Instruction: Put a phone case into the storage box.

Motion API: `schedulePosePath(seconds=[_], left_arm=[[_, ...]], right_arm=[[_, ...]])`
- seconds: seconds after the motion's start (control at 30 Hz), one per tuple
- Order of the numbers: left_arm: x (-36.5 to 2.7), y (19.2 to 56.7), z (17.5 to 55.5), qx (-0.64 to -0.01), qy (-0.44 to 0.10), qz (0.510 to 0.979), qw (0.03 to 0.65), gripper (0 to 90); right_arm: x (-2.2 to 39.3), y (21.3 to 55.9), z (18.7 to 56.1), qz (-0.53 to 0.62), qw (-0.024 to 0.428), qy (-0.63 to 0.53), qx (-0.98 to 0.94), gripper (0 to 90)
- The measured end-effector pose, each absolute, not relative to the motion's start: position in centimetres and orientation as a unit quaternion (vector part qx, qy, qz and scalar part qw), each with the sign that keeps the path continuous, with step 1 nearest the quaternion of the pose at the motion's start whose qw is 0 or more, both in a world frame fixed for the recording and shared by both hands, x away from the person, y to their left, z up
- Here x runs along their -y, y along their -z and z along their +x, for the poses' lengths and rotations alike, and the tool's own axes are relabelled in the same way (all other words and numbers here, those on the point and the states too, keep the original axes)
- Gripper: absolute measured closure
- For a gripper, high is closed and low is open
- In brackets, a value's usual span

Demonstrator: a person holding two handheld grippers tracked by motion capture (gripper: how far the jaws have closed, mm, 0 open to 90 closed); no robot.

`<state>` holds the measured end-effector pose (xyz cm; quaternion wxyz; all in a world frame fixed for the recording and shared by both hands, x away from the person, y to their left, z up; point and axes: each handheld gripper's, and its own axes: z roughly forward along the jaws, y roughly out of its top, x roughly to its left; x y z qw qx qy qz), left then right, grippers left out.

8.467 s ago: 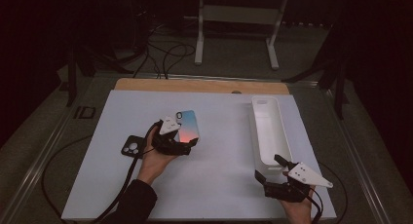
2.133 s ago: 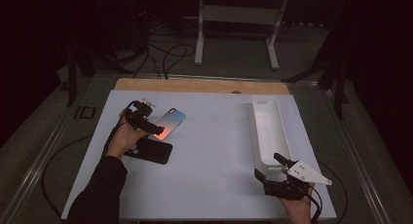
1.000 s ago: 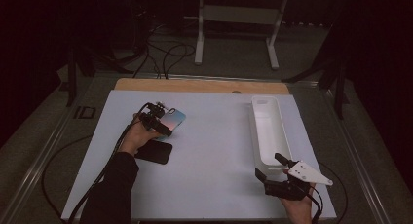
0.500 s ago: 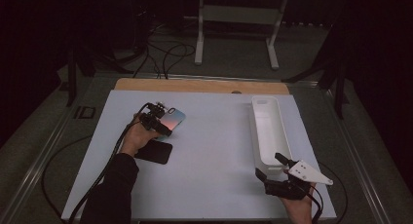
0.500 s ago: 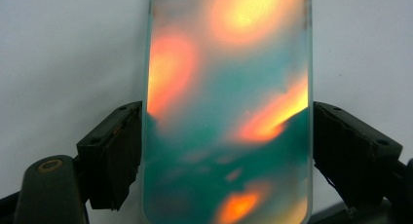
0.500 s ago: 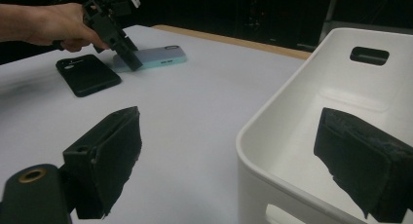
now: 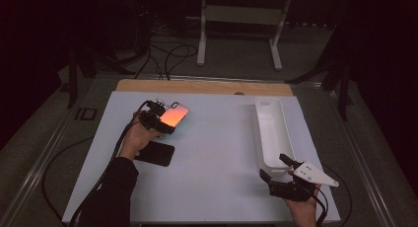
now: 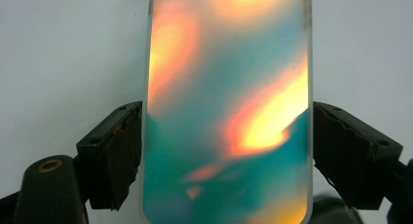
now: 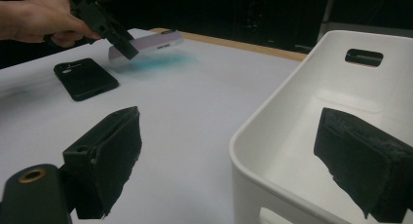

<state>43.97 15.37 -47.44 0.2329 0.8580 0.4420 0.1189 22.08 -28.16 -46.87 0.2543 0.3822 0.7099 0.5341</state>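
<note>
Left gripper view: glossy rounded phone [image 8: 226, 107] between tongs [image 8: 226, 160]

Orange, yellow and teal swirls across the phone [image 8: 226, 107] at far left; plain black case [image 7: 155, 153] nearer; white tray [image 7: 272, 133] at right; pale grey-white table [image 7: 217, 158], tan wooden strip [image 7: 197, 87] along far edge.

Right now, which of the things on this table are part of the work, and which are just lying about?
Part of the work:
- colourful phone case, gripped by its edges in the left gripper
- white bin, which the open right gripper waits beside

Just lying about:
- black phone case flat on the table
- cables on the floor beyond
</note>
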Motion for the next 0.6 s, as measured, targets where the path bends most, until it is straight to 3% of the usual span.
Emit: schedulePosePath(seconds=[0.6], left_arm=[[-14.3, 44.8, 41.5, -0.406, -0.17, 0.856, 0.27, 16.9]], right_arm=[[28.3, 46.1, 23.2, 0.384, 0.229, -0.531, -0.72, 9.9]])
